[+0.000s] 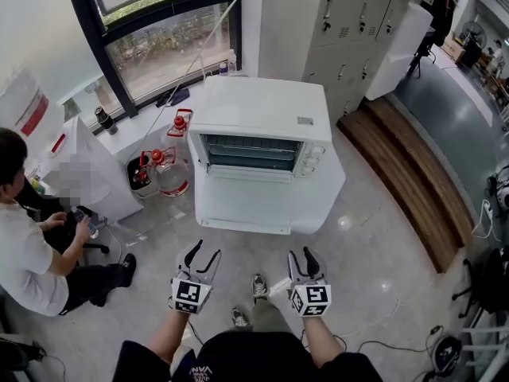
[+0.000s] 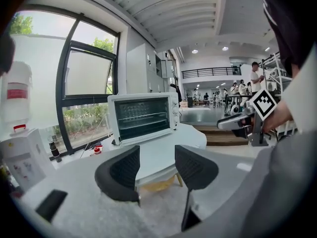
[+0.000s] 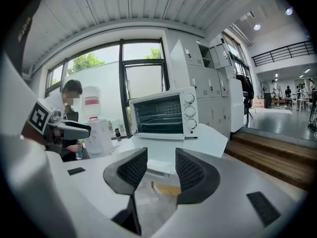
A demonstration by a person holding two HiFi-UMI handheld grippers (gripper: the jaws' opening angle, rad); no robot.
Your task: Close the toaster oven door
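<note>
A white toaster oven (image 1: 258,110) stands on a low white table (image 1: 266,209) straight ahead of me. Its door (image 1: 249,173) hangs open, folded down flat in front of the dark cavity (image 1: 250,151) with its wire rack. The control knobs (image 1: 312,160) are on its right side. My left gripper (image 1: 205,253) and right gripper (image 1: 302,255) hover side by side short of the table's near edge, both open and empty. The left gripper view shows the oven (image 2: 141,117) beyond the left gripper (image 2: 157,162). In the right gripper view the oven (image 3: 163,115) and door (image 3: 158,137) lie past the right gripper (image 3: 161,167).
A person (image 1: 32,245) sits on the floor at the left, holding a small object. Large water bottles (image 1: 163,169) stand left of the table below the window (image 1: 159,38). Grey lockers (image 1: 350,30) and a wooden step (image 1: 413,173) are on the right.
</note>
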